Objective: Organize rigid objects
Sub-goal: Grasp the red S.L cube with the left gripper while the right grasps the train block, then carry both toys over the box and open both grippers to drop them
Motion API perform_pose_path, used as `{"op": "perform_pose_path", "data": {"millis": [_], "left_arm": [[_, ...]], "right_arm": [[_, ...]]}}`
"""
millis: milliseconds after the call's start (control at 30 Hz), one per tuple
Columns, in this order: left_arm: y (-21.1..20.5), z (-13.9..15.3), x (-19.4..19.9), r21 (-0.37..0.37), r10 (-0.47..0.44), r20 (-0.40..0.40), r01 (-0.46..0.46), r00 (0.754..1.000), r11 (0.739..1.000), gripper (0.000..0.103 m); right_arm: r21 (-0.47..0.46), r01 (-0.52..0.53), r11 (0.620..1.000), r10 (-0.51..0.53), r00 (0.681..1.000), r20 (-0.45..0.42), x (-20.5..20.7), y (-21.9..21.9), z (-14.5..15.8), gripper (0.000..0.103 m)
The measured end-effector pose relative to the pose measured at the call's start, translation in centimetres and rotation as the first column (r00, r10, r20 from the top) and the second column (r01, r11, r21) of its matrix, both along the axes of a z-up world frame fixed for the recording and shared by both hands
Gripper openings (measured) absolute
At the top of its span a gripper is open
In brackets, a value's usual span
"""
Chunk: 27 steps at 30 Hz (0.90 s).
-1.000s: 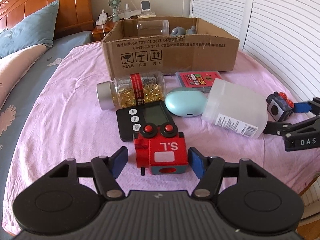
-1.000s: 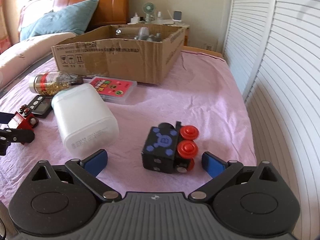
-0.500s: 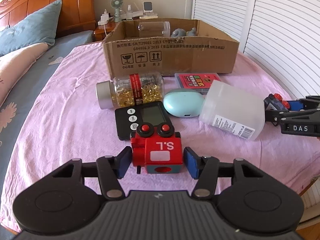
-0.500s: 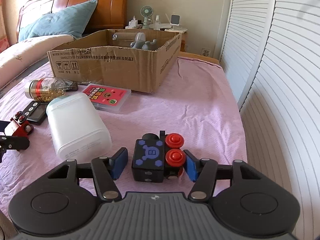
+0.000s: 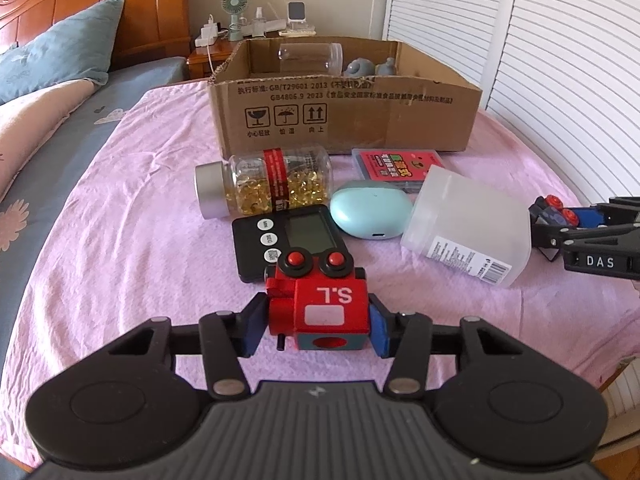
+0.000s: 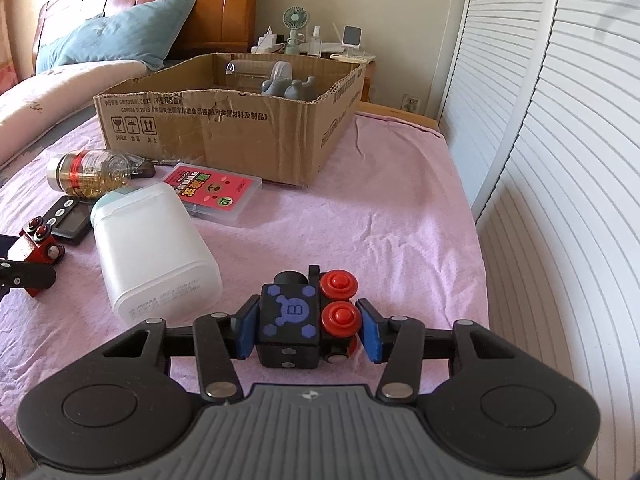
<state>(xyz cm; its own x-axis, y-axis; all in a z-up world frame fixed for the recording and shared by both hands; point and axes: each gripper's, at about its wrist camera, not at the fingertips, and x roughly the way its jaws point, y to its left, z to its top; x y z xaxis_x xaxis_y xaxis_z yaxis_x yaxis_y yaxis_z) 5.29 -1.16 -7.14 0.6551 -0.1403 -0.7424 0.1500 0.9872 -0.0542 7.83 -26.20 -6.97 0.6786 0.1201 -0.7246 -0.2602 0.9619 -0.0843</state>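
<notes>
The box [image 5: 344, 120] is set at the far side of the bed [image 5: 140, 216]. Before it, the capsule bottle [image 5: 264, 184] is laid left of the card case [image 5: 400, 164]; the timer [image 5: 292, 236] is placed nearer.

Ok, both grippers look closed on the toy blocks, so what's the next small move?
Probably lift both straight up a little. The left gripper has its pads against the sides of the red toy block, and the right gripper likewise clamps the black toy block. Both toys seem low over the pink cloth, and the cardboard box walls need clearing.
</notes>
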Motion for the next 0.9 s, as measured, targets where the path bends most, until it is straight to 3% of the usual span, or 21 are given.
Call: {"op": "perform_pose_path", "data": {"millis": [567, 900], "left_arm": [[0.9, 3.0, 1.0, 0.042, -0.165, 0.006, 0.164, 0.986, 0.986, 0.050], [1.0, 7.4, 4.5, 0.043, -0.238, 0.026, 0.237, 0.971, 0.971, 0.050]], "right_arm": [[0.005, -0.061, 0.998, 0.061, 0.998, -0.019, -0.2, 0.3, 3.7, 0.055], [0.054, -0.094, 0.994, 0.092, 0.995, 0.027, 1.5, 1.0, 7.2, 0.055]]}}
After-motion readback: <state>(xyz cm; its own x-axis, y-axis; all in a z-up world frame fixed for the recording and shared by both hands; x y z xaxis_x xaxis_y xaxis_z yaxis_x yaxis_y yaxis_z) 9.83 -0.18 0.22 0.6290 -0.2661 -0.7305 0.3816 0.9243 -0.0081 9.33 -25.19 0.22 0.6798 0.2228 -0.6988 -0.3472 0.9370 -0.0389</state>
